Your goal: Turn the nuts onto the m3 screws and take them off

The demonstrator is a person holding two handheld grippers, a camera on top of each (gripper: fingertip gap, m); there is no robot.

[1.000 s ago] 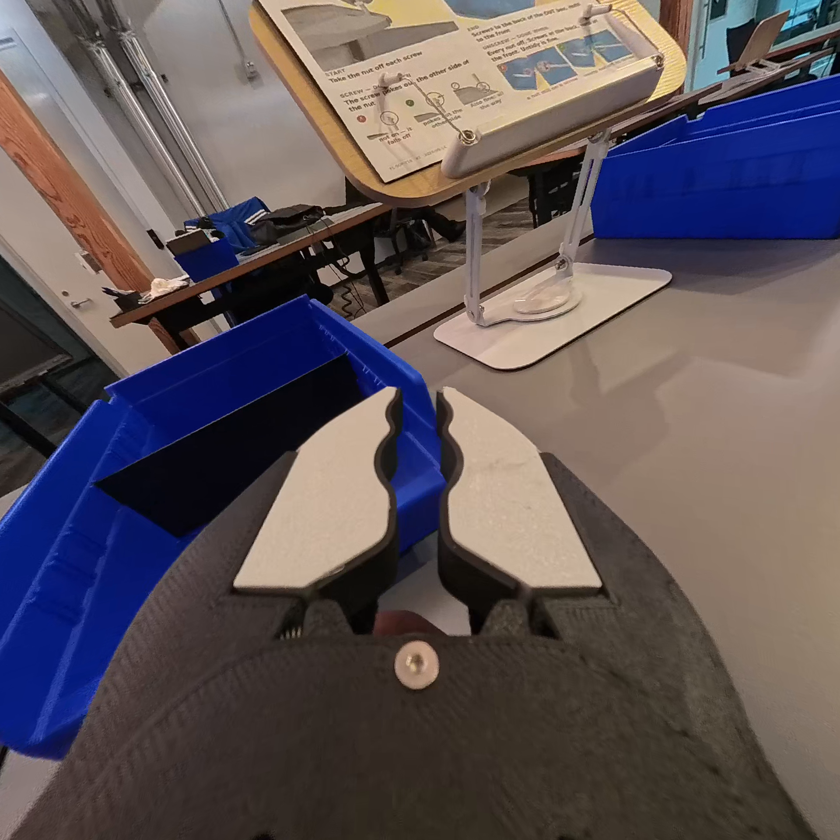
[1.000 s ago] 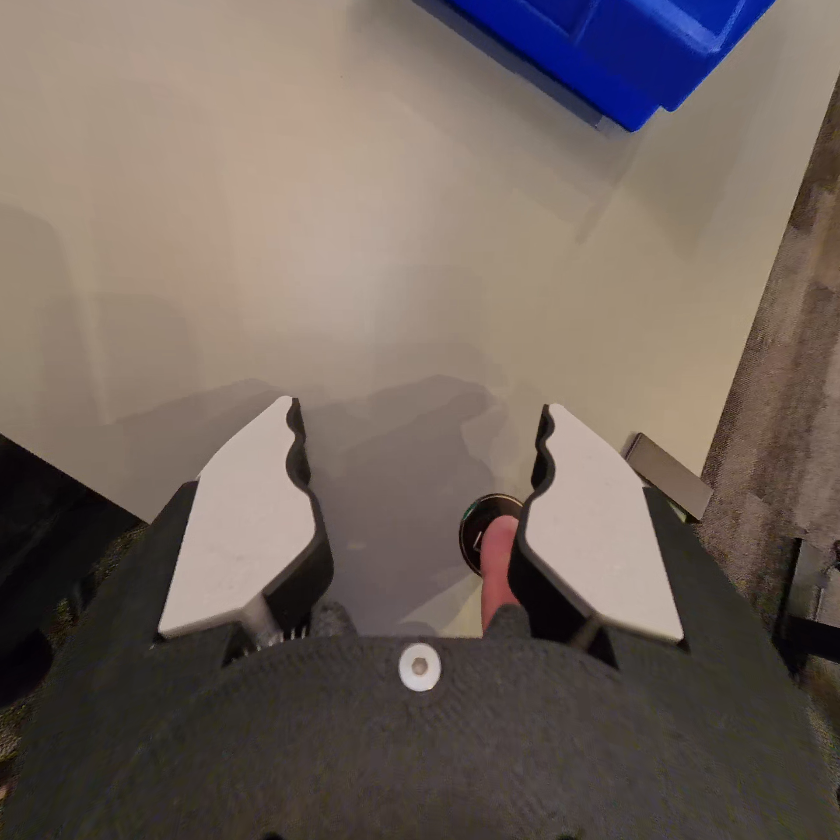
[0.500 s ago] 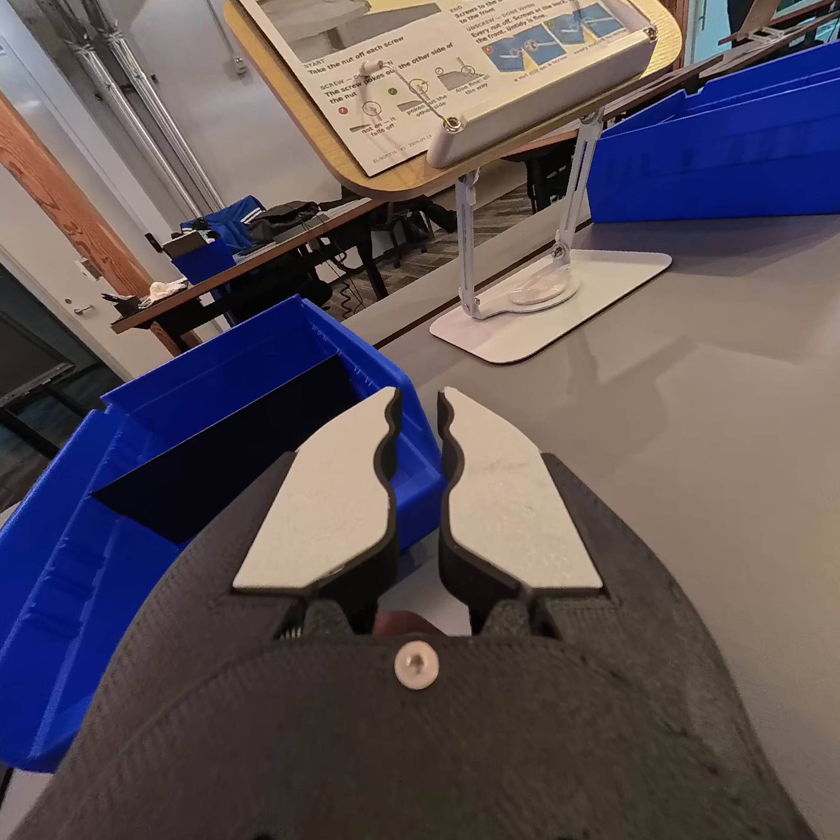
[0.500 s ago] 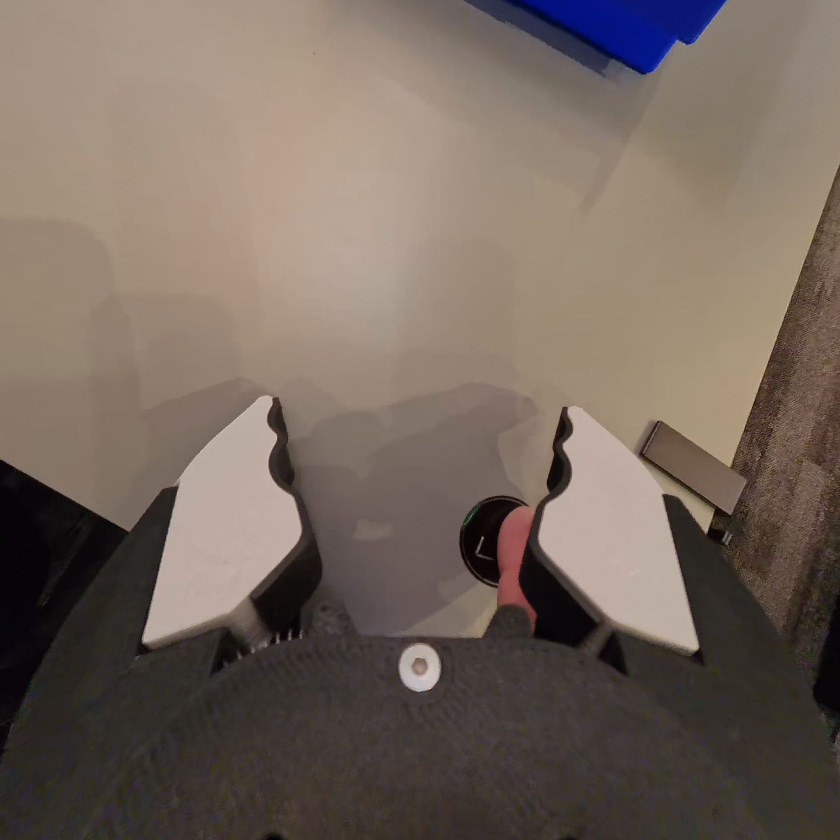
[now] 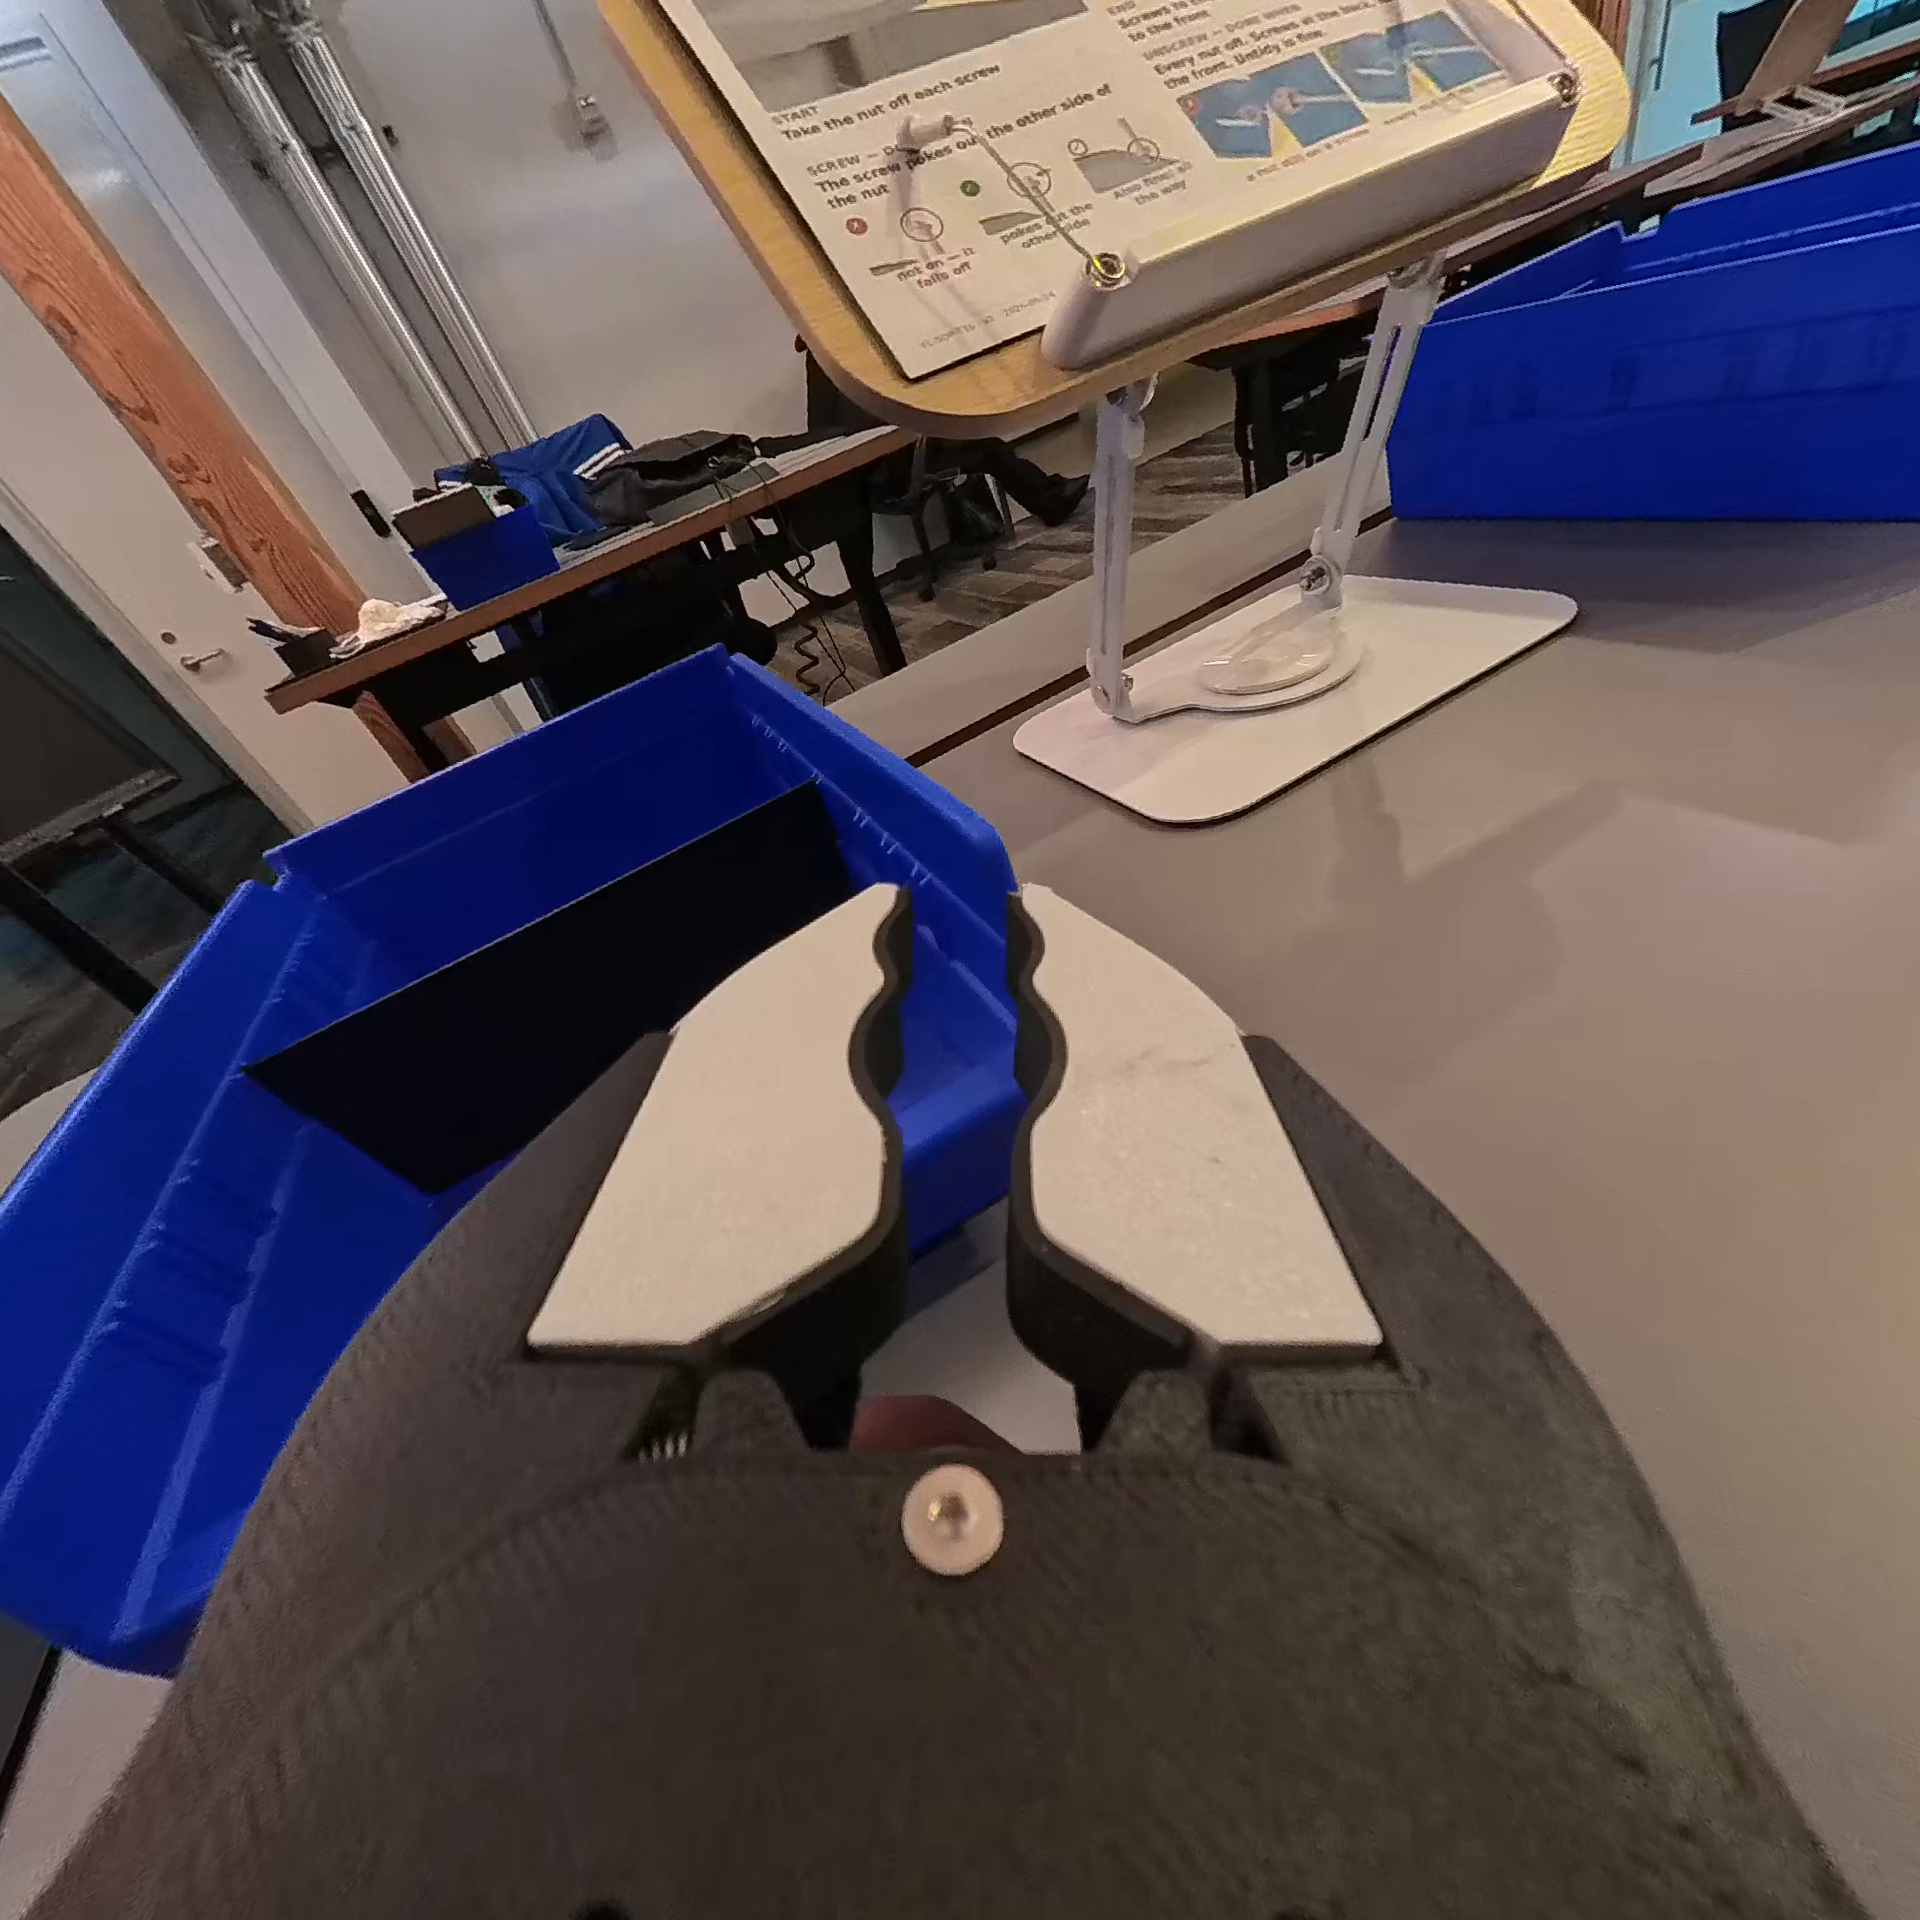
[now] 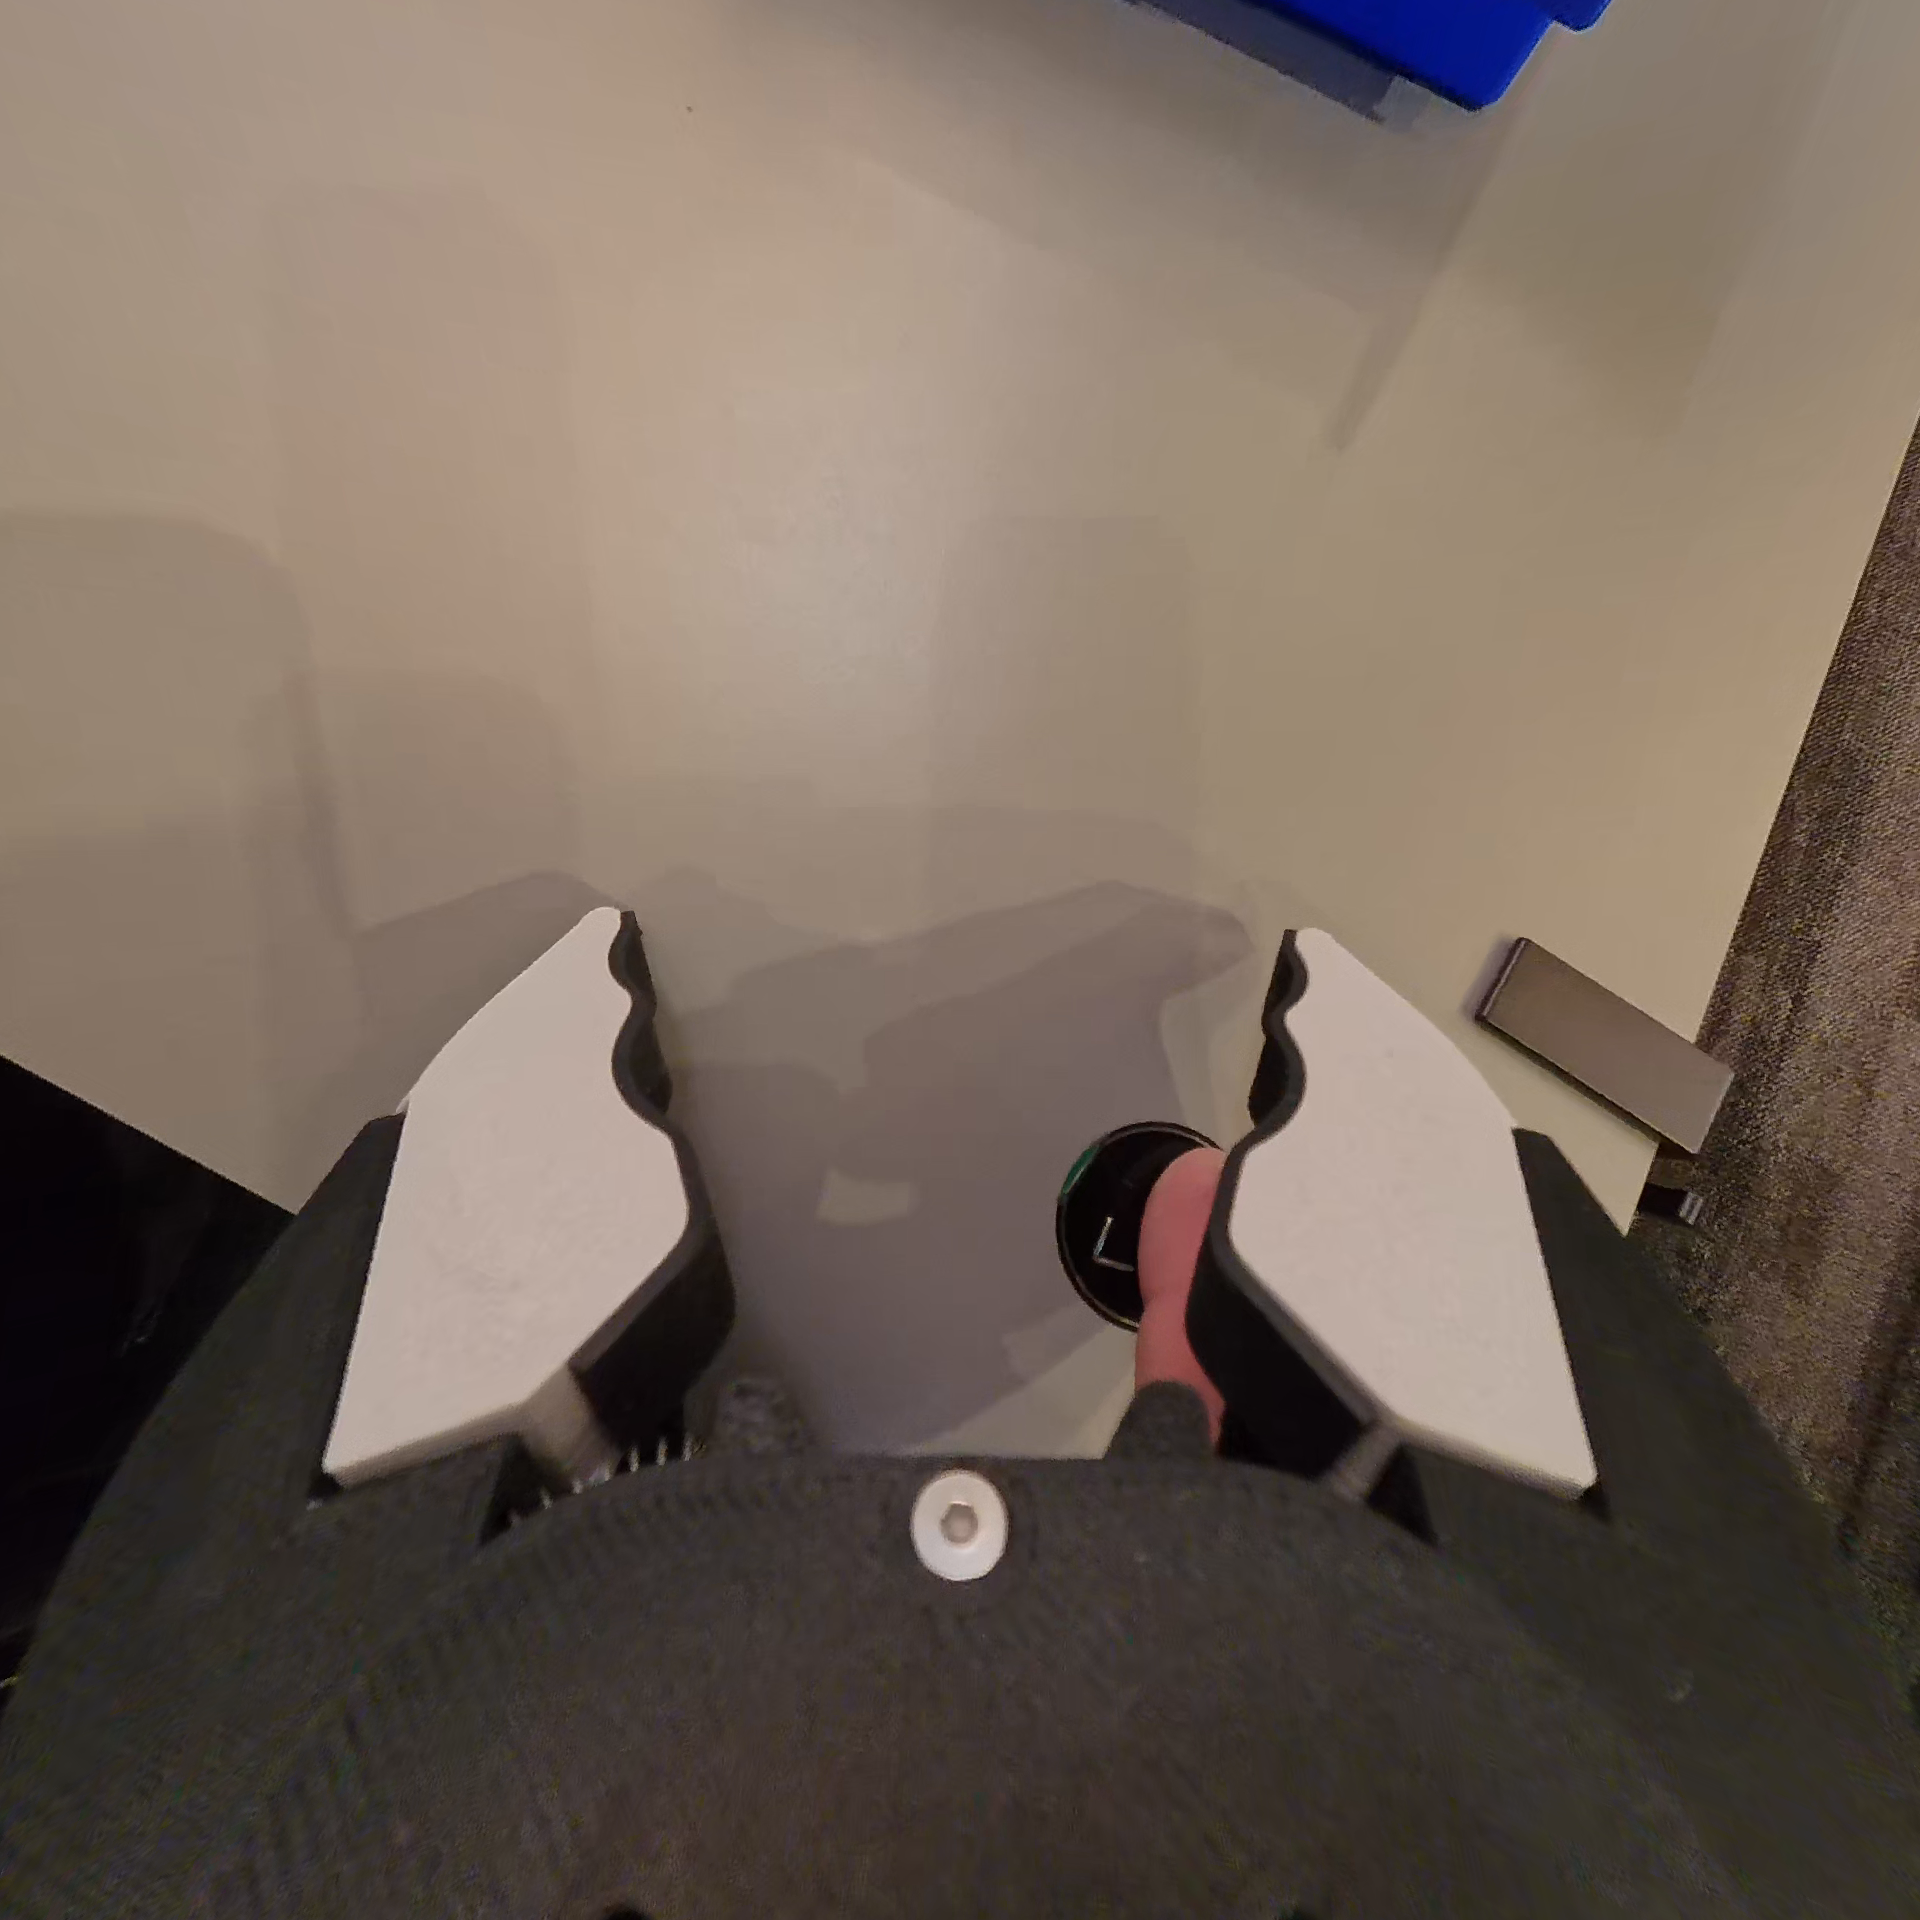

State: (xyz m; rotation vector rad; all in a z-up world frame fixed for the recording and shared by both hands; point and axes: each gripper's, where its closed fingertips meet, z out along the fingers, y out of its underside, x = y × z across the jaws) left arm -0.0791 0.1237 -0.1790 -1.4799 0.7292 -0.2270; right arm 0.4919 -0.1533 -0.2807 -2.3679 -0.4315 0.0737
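Though neither nuts nor screws show anywhere, the left claw, nearly clenched and empty, points at the bin at frame left, while the right claw, released, faces bare bench, so the left seems nearer.

Left gripper: light grey fingers, black textured body; right gripper white on black. Bins saturated blue, dark divider. Table plain grey, beige in the right wrist view. Stand white, board tan wood. Far left door frame orange wood grain.
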